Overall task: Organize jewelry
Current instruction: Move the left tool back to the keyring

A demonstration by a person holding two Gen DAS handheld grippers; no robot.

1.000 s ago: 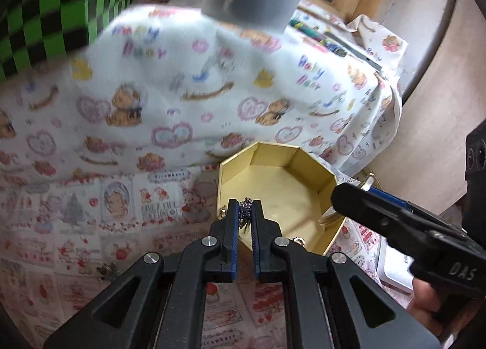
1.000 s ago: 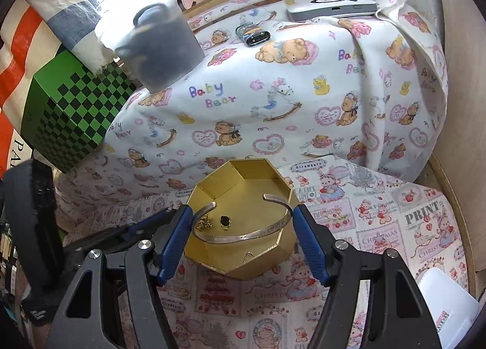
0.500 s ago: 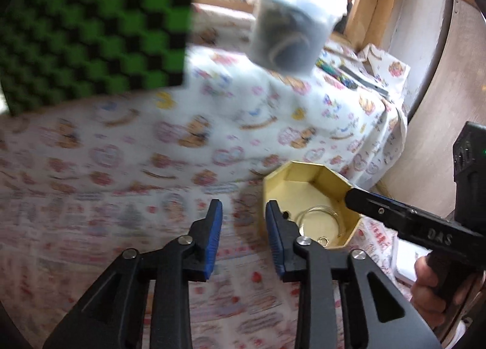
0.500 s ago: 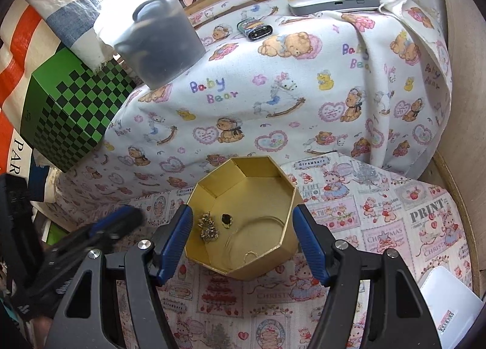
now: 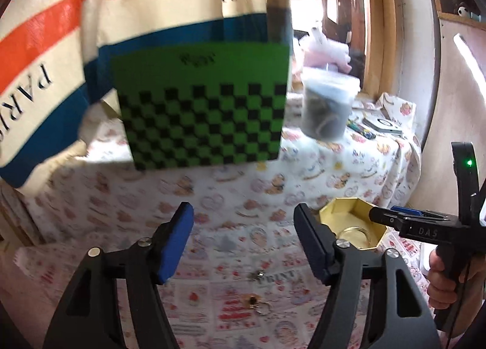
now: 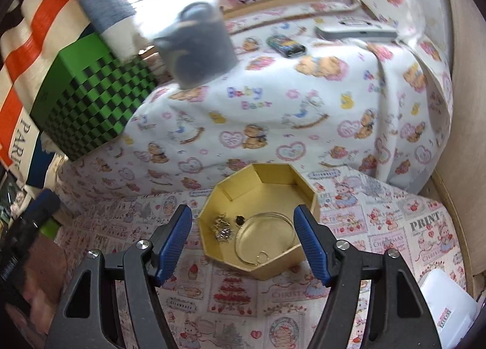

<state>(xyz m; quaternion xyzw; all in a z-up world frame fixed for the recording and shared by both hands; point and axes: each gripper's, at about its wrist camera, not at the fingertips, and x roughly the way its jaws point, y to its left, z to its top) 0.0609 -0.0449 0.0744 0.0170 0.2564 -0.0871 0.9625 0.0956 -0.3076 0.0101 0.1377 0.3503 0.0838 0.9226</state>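
A gold octagonal box (image 6: 240, 261) sits on the printed cloth. Inside it lie a silver bangle (image 6: 267, 235), a small ring (image 6: 262, 256), a sparkly chain piece (image 6: 223, 227) and a dark stud (image 6: 240, 220). My right gripper (image 6: 243, 239) is open and empty, hovering over the box. My left gripper (image 5: 243, 241) is open and empty, left of the box (image 5: 352, 227). On the cloth below the left gripper lie a small silver piece (image 5: 257, 273) and a gold earring with a dark stone (image 5: 256, 302).
A green checkered box (image 5: 200, 106) and a striped bag (image 5: 60, 30) stand at the back left. A grey tub (image 6: 197, 48) sits on the bear-print cloth, with a lighter (image 6: 285, 45) and a flat white device (image 6: 355, 31). A white container (image 6: 446, 306) lies bottom right.
The left gripper dropped the chain piece into the box, opened wide and swung left away from it. The right gripper let the bangle fall into the box and stayed open above it.
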